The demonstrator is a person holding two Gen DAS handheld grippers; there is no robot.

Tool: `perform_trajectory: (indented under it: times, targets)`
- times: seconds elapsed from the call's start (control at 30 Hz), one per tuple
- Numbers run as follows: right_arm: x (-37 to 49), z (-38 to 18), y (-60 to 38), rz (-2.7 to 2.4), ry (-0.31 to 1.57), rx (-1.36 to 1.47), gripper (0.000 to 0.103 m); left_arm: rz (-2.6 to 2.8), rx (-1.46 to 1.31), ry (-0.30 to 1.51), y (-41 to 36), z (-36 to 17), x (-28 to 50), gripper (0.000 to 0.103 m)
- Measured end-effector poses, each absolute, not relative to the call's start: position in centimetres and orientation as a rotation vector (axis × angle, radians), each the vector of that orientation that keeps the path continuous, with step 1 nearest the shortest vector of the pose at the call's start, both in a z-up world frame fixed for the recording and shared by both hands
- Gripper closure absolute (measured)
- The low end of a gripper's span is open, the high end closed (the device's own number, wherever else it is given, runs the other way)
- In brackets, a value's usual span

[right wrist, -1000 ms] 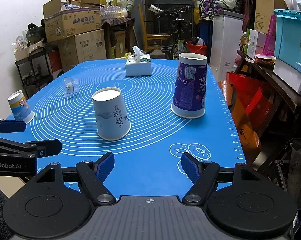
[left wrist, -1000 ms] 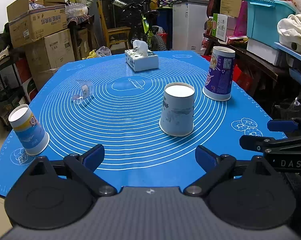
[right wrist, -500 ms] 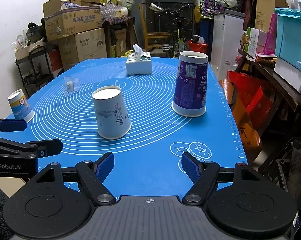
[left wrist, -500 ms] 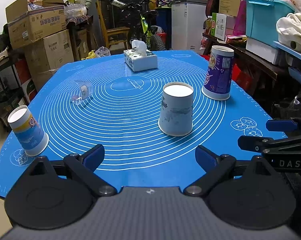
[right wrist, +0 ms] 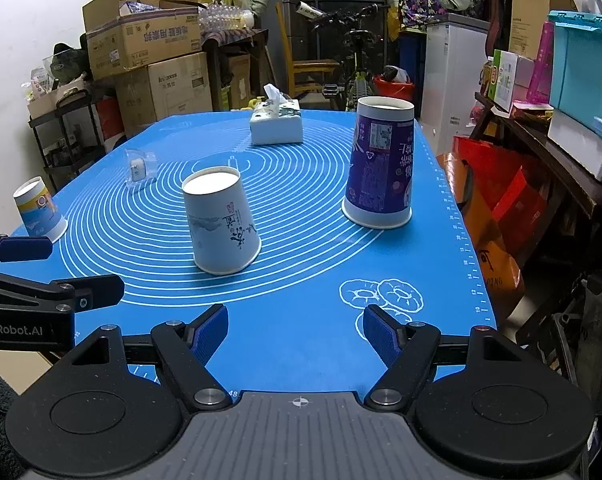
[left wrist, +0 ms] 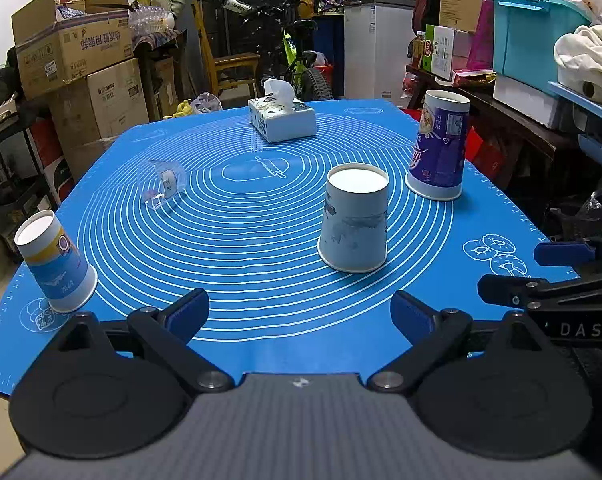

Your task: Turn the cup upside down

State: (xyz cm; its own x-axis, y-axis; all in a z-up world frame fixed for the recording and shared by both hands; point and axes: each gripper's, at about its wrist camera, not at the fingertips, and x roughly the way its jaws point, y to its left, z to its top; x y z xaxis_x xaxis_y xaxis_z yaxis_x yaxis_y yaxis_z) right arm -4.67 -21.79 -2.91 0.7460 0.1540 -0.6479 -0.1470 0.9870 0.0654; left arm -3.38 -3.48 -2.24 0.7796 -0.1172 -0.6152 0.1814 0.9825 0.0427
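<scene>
Your right gripper (right wrist: 295, 332), jaws apart and empty, has the white cup (right wrist: 221, 220) at 11 o'clock on the table (right wrist: 301, 320), axis vertical, base up; your left gripper (left wrist: 301, 316), likewise apart, sees it at 1 o'clock.

The left gripper (left wrist: 299, 314) has a grey, finely ribbed body with a small white mark at its front edge. Two matte black round housings flank it, each carrying a black angular linkage pinned with a silver screw. The fingers (left wrist: 187, 312) end in blue textured pads.

The right gripper (right wrist: 295, 330) is built the same: grey ribbed centre with a white crosshair mark, black discs, silver pivot screws, and ridged blue fingers (right wrist: 211, 332). Seen from the side, its black frame bears white "DAS" lettering; the left one's reads "enRobot.AI".
</scene>
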Motion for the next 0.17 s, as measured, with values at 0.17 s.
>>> perform_trajectory:
  times: [0.17]
  targets:
    - [-4.66,-2.88,-21.81,0.165,0.710,0.014,0.024,-0.162,0.104,0.655,-3.46,-2.35,-3.33,0.006]
